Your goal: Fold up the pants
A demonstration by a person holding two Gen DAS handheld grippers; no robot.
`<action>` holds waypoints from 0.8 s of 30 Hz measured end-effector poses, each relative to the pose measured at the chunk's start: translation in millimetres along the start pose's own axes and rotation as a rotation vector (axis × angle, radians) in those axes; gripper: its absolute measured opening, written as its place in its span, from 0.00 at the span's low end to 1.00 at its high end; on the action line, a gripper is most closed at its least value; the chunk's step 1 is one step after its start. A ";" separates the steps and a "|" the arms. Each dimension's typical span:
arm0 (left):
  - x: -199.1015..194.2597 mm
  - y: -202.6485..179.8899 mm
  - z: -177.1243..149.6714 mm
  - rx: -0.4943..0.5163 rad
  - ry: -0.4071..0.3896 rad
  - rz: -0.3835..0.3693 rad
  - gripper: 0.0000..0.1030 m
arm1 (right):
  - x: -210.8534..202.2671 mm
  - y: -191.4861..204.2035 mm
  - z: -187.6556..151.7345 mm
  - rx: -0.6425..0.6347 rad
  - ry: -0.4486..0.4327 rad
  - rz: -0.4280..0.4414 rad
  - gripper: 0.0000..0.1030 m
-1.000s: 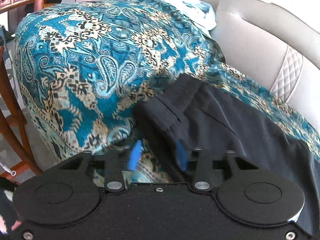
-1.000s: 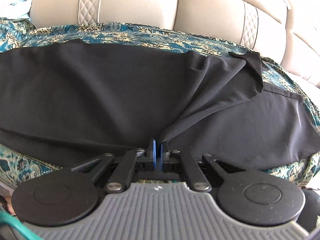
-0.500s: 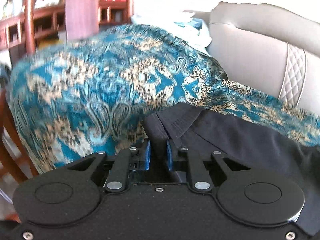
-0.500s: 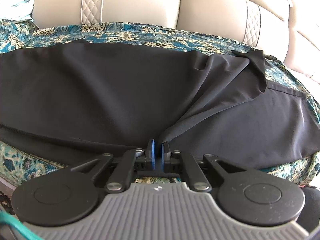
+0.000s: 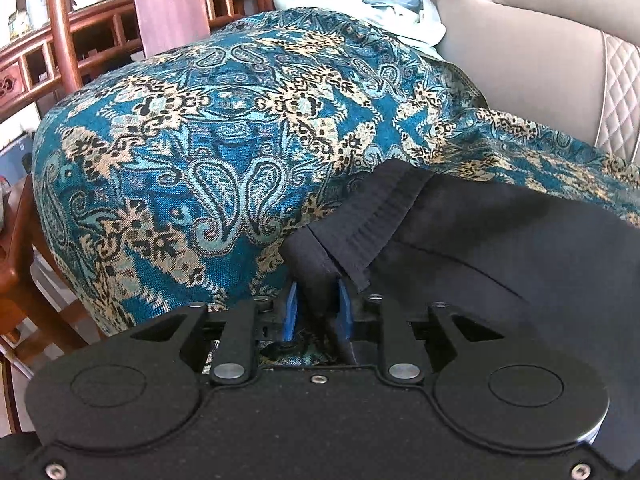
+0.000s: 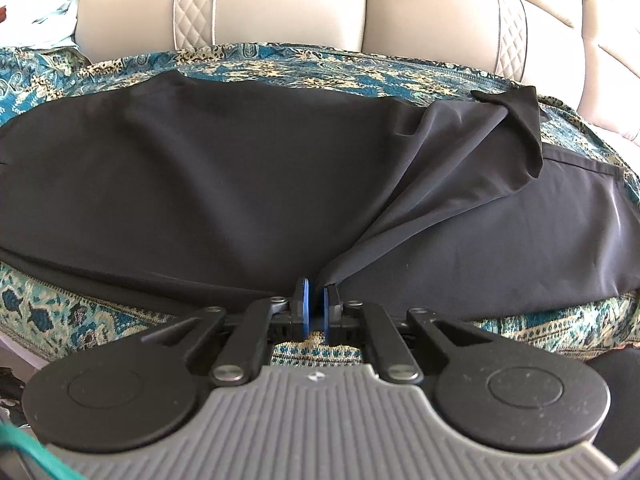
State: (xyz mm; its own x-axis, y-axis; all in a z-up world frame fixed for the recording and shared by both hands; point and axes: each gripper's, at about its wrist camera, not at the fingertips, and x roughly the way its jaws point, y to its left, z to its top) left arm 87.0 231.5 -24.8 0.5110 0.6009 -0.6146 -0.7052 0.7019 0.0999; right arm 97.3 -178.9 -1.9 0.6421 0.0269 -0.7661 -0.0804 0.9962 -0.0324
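gripping pants (image 5: 500, 248) in both grippers

- Sofa (image 6: 288, 4): beige leather, quilted strips on the backrest
- Throw (image 5: 208, 152): teal and gold paisley, draped over the seat and armrest, covering them
- Pants (image 6: 248, 184): black, spread lengthwise on the throw, one leg end flipped over
- Pale cloth (image 5: 404, 16): bunched behind the armrest

My right tool (image 6: 315, 307) pinches the near edge of the black pants (image 6: 224, 184), pads nearly together. The pants lie across a patterned teal cover (image 6: 280, 66) on the beige sofa (image 6: 288, 0).
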 end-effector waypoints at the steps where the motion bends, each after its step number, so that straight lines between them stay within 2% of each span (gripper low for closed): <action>1: -2.6 1.3 1.5 -0.009 0.000 -0.005 0.29 | -1.3 -0.3 -0.8 -0.003 -0.001 0.002 0.29; 2: -6.9 2.6 2.4 -0.018 -0.004 -0.008 0.33 | -2.2 -0.7 -1.1 -0.006 -0.002 0.002 0.34; 3: -13.2 3.2 3.1 -0.022 -0.022 -0.002 0.34 | -3.2 -1.3 -1.7 -0.009 -0.001 0.006 0.35; 7: -45.6 -3.8 5.7 0.037 -0.117 -0.010 0.35 | -7.4 -6.5 -1.6 -0.017 0.003 0.029 0.44; 9: -62.9 -12.5 4.7 0.073 -0.142 -0.073 0.35 | -10.7 -10.2 -1.0 -0.008 0.004 0.038 0.48; 11: -79.3 -25.2 -1.2 0.114 -0.149 -0.170 0.34 | -14.8 -15.6 1.0 0.002 0.000 0.045 0.51; 14: -96.3 -48.3 -17.0 0.182 -0.131 -0.324 0.33 | -21.7 -28.4 8.9 0.023 -0.034 0.027 0.56; 16: -100.6 -66.3 -30.7 0.239 -0.120 -0.390 0.30 | -24.0 -42.4 19.1 0.045 -0.072 -0.010 0.57; 20: -97.1 -94.8 -55.5 0.319 -0.047 -0.438 0.26 | -11.7 -80.3 55.5 0.066 -0.149 -0.138 0.60; 24: -88.5 -107.5 -67.2 0.353 0.024 -0.403 0.25 | 35.2 -127.2 115.7 0.032 -0.123 -0.255 0.61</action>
State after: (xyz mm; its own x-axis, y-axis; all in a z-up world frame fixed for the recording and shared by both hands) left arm 84.6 77.2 -33.7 0.6927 0.2513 -0.6760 -0.2453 0.9635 0.1068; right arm 218.4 -295.2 49.4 0.7263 -0.2171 -0.6522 0.1188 0.9742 -0.1920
